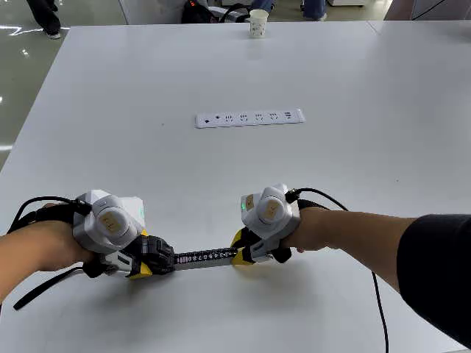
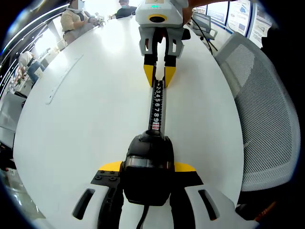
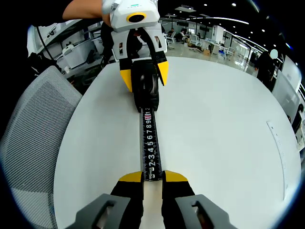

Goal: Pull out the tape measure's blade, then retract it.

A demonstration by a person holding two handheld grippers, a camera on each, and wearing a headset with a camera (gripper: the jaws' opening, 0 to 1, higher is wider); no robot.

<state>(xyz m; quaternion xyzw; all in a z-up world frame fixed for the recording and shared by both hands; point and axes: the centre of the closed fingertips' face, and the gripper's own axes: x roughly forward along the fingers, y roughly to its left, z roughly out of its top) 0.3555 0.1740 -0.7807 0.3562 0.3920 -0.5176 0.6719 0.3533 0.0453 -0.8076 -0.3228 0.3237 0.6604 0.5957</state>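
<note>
blade [image 3: 149,143] is out a short way from the case [image 2: 148,167] and runs straight and flat just above the table [image 1: 221,66]; the case sits near the table edge closest to the person; left gripper [image 1: 156,259] has its yellow-tipped fingers closed on the case's two flanks, holding it with its mouth aimed at the other gripper; right gripper [image 3: 152,177], near the case's mouth and joined to it by the blade, has its fingers pinched narrow on the blade's free end by the lowest numerals; whether the end hook itself lies between the pads i cannot tell; a power strip [image 1: 250,118] lies well beyond the case toward the table's middle, a cup [image 1: 258,23] far beyond it at the far edge, a chair [image 2: 267,119] beside the case off the table; judged from the few numerals showing, the pull-out looks barely begun; to do it well, hold the case firm and low and draw the right gripper away from the case in line with the blade, level, so the blade neither twists nor kinks at the mouth; the pinch on so thin a blade could slip, so pull smoothly; for the retract, walk the end back to the case under grip rather than let it snap home.
</note>
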